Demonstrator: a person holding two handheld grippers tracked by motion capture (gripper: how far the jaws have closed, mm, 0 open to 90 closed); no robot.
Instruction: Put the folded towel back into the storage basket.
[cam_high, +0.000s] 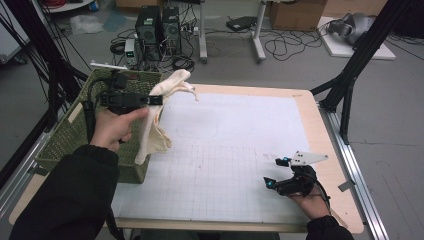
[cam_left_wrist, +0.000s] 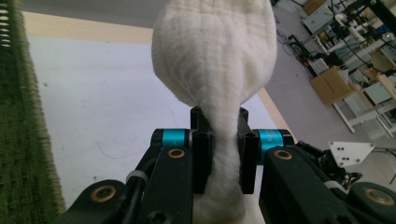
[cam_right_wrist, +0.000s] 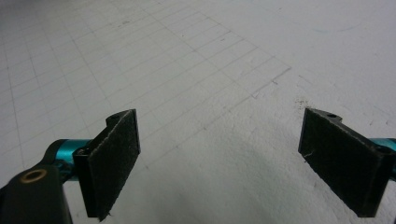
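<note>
Left gripper: raised above the table's left edge, held level and aimed to the right in the high view; jaws clamped narrow on a cream cloth. In the left gripper view the cloth is pinched into a thin neck between the pads and balloons out beyond them. One end sticks up past the jaws, the longer part hangs down over the rim of the green woven basket, clear of the mat. Left hand wraps the grip from below, dark sleeve entering from bottom left.

Right gripper: low at the table's right front, jaws spread wide with nothing between them; in the right gripper view both black pads stand over bare mat. Right hand rests near the table edge, the grey plate on top.

White gridded mat: faint pencil-like lines, no legible writing. Teal jaw collars carry print too blurred to read
</note>
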